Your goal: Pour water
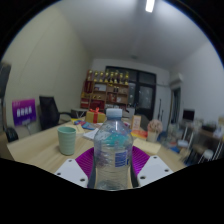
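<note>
Here, taken from the bottle outward:
Bottle: a clear plastic water bottle with a white screw cap and a blue label (113,150) stands upright between the two fingers, its cap on, water showing through most of its body.
Gripper: the two-finger gripper with purple inner pads (113,172) has a finger on each side of the bottle's lower body, with the pads (86,160) close against it; I cannot tell whether they press on it.
Cup: a pale green cylindrical cup (67,140) stands on the table left of the bottle, a little beyond it and apart from it.
Table: a light wooden tabletop (40,152) stretches under and beyond the bottle, with small cluttered items at its far end.
Shelving: a wooden shelf unit with red and white boxes (108,90) stands against the far wall behind the bottle.
</note>
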`<act>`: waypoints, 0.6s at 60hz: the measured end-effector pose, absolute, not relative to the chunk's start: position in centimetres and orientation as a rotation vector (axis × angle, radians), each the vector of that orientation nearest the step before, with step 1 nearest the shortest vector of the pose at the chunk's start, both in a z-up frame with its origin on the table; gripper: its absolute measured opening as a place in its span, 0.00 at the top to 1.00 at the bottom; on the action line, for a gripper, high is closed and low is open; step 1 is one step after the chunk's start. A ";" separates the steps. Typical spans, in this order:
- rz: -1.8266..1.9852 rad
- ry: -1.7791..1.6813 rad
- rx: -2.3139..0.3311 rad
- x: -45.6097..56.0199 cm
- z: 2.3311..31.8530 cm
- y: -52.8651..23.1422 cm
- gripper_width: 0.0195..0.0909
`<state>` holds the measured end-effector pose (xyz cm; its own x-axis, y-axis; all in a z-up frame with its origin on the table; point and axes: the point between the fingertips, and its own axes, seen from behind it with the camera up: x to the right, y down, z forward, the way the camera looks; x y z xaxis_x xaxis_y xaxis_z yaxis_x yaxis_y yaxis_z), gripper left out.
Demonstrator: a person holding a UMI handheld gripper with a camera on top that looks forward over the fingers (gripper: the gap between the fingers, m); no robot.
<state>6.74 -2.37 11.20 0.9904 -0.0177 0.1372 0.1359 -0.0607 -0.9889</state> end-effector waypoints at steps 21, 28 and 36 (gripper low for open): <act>-1.400 -1.191 -1.067 0.2 22.4 9.7 0.57; -1.674 -1.494 -0.817 -2.4 21.8 11.5 0.57; -1.829 -1.715 -0.627 -3.2 21.0 13.1 0.57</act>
<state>-3.25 13.08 21.01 -0.7401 -0.0762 0.6682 0.6717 -0.0349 0.7400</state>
